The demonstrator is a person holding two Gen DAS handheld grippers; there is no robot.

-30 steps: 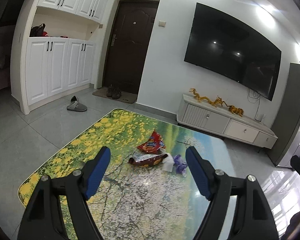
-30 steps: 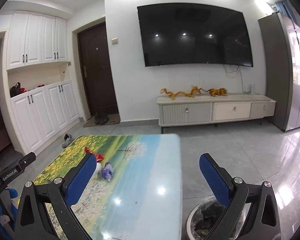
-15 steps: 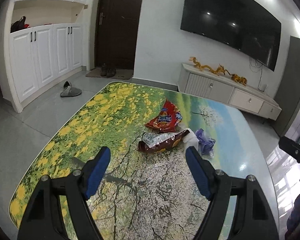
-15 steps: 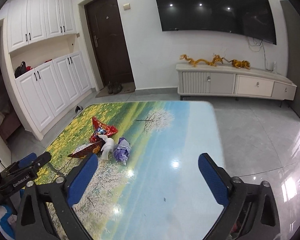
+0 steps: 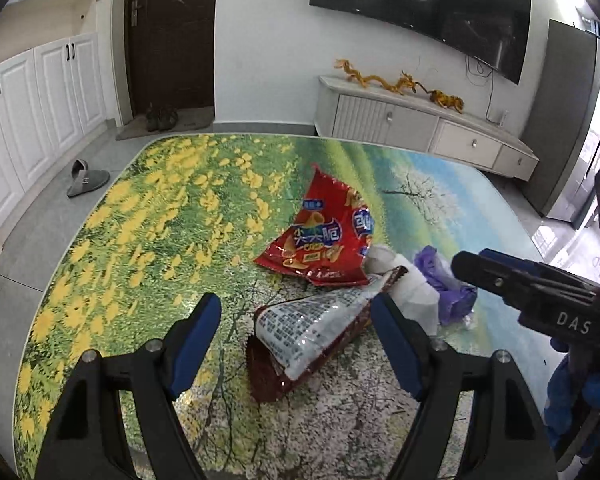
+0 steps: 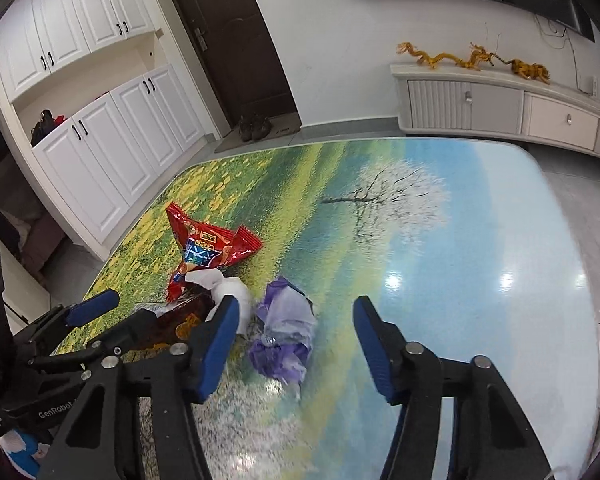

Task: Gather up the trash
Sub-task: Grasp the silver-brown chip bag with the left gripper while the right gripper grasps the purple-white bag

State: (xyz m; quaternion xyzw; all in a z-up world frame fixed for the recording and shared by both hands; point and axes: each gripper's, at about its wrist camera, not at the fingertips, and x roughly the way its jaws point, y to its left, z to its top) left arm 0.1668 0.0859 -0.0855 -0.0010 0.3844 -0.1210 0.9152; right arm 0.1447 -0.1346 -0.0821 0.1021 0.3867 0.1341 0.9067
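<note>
Trash lies in a small heap on the glossy printed table (image 5: 148, 216). Between the spread pads of the left gripper (image 5: 296, 340) sits a crinkled brown foil bag (image 5: 308, 340), silver side up, untouched. Just beyond it, a shiny red chip bag (image 5: 320, 240) lies flat, torn open. Right gripper (image 6: 292, 344): its jaws have just been closing, yet stand apart, a crumpled purple wrapper (image 6: 284, 332) between them, untouched. White tissue wad (image 6: 228, 292) just past its left pad.
</note>
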